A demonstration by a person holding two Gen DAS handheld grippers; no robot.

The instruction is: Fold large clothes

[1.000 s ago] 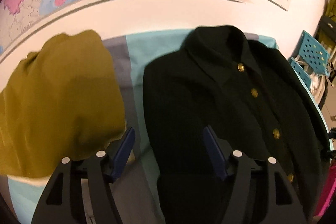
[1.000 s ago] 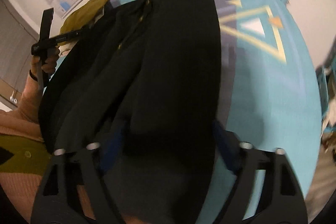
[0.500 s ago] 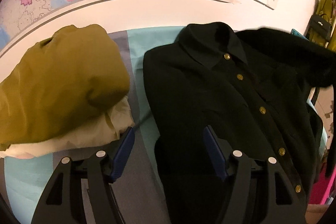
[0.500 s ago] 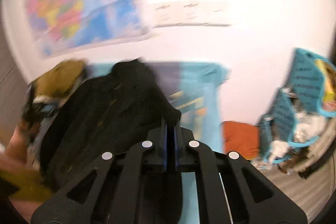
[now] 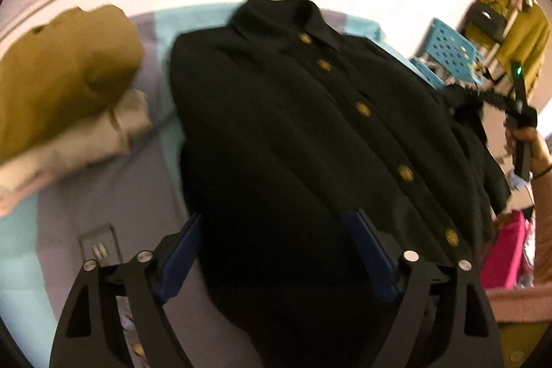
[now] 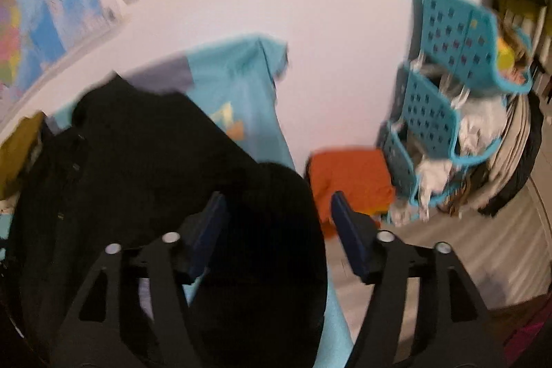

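Black jacket (image 5: pixel 293 133) now lies spread; both my hand-held grippers, left (image 5: pixel 276 250) and right (image 6: pixel 276 230), are opening, gripping nothing. Sleeve at three o'clock released; folding comes next.

black jacket (image 5: pixel 293 126) is hogging most of the worktop (image 5: pixel 62 212), mustard pile (image 5: pixel 65 75) is blocking the left, only a grey strip is sitting free between them

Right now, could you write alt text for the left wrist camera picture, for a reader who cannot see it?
A black button-front jacket with gold buttons lies spread on a teal and grey cloth, seen between the opening blue-padded left tongs, which grip nothing. A folded mustard garment sits beside it to the left, and the right tongs, hand-held, appear at the far right edge.
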